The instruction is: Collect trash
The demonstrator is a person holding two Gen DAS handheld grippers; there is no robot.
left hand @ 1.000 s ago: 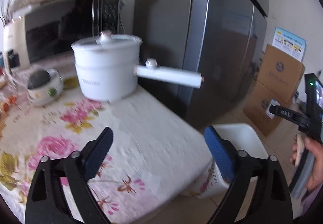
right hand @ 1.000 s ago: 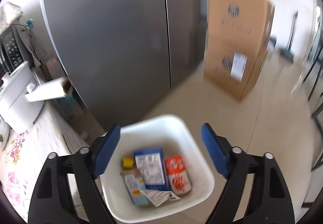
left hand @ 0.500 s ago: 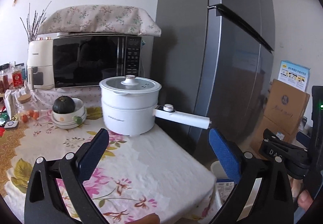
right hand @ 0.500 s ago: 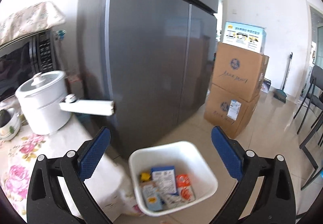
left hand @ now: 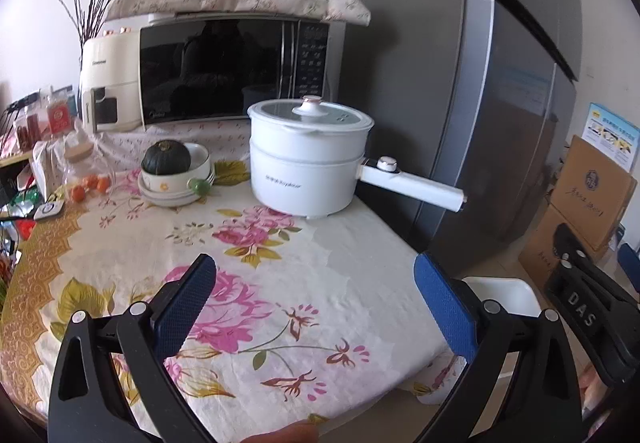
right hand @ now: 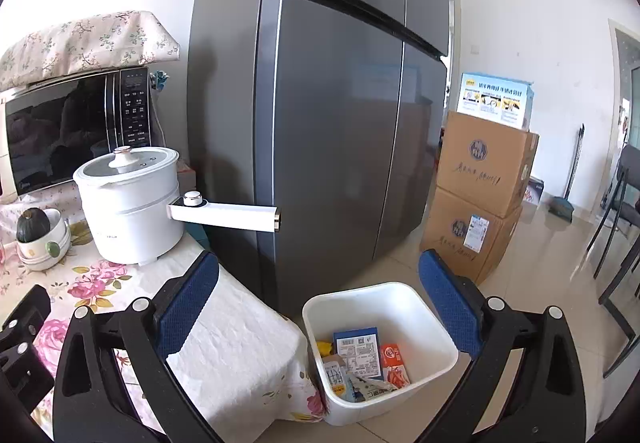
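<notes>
Kitchen corner w/ floral bench (left hand: 304,307): near end looks trash-free, white bin (right hand: 434,357) on floor already holds wrappers. Both grippers' fingers released, nothing held. Prob. nearly done; far-left clutter unclear.

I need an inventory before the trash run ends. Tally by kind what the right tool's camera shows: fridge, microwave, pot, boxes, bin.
Fridge: 1
Microwave: 1
Electric pot: 1
Brown cardboard boxes: 2
Printed blue-and-white box: 1
White bin: 1
Total: 7
</notes>
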